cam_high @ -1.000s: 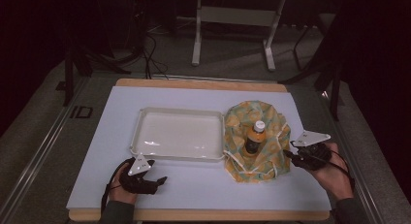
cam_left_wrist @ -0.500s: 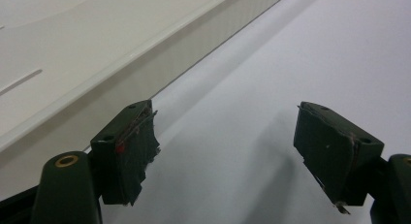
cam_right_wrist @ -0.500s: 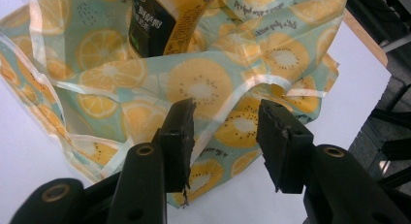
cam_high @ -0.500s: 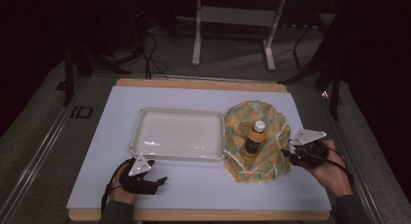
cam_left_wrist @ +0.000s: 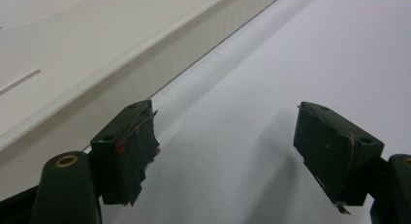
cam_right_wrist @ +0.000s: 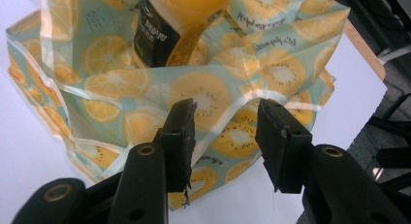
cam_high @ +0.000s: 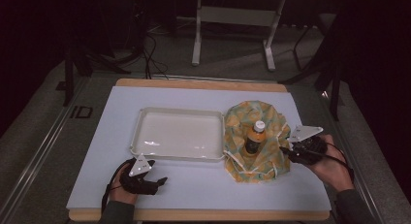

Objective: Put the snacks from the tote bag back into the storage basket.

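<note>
In the high view, the shallow white plastic tray (cam_high: pixel 177 134) is sitting mid-table on the pale blue table mat (cam_high: pixel 203 190). Just right of the tray, touching its right rim, a soft fabric bag printed with orange and kiwi slices (cam_high: pixel 254 136) is lying spread open, with a small orange juice bottle with a dark label and white cap (cam_high: pixel 252 139) standing upright in its middle. The right gripper (cam_high: pixel 285 152) is pointing at the bag's right edge, farther from the tray; compared with a second ago it has crept in slightly toward the fabric. The left gripper (cam_high: pixel 162 180) is resting on the mat just in front of the tray's near left corner, unmoved.

In the left gripper view, the left gripper (cam_left_wrist: pixel 228 151) is standing wide open over bare mat, holding nothing, the tray wall (cam_left_wrist: pixel 160 54) running beside its left jaw.

In the right gripper view, the right gripper (cam_right_wrist: pixel 225 132) is partly open — its jaws have just been closing a little, straddling a raised fold of the bag (cam_right_wrist: pixel 213 107) without visibly pinching it. The bottle (cam_right_wrist: pixel 169 25) is standing beyond. Likely the rim is about to be gripped — the hold isn't made yet.
</note>
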`<state>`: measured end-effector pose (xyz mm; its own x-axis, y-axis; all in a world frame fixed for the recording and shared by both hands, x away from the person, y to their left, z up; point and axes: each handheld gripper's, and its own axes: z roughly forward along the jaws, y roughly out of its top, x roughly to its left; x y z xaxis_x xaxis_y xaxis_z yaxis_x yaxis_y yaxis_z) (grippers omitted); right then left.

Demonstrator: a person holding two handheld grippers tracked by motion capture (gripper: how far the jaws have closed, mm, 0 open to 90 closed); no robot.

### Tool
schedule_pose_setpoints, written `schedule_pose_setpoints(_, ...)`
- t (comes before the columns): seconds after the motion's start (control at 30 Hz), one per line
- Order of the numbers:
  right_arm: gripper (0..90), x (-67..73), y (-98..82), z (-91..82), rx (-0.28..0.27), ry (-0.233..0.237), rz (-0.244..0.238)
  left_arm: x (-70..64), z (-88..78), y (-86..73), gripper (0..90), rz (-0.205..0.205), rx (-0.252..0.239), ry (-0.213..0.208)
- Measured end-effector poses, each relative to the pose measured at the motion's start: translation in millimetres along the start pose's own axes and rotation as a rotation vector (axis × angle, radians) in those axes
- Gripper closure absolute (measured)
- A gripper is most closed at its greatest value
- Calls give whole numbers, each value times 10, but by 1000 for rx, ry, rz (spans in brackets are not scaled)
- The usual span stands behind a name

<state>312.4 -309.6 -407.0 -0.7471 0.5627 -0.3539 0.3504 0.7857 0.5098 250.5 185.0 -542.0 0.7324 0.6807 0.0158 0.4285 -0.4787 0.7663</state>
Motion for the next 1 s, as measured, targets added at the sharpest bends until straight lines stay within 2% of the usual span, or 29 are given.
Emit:
schedule_pose_setpoints(0.5, 580, -47, 172, -45, -2, 16, -39, 0, 5, 2, 231, 6, 7, -2)
schedule_pose_setpoints(0.8, 579, -41, 315, -13, 26, 24, -91, 0, 9, 3, 231, 4, 8, -5)
schedule_pose_setpoints(1.0, 575, -43, 362, -14, 30, 24, -104, -1, 9, 3, 231, 4, 7, -5)
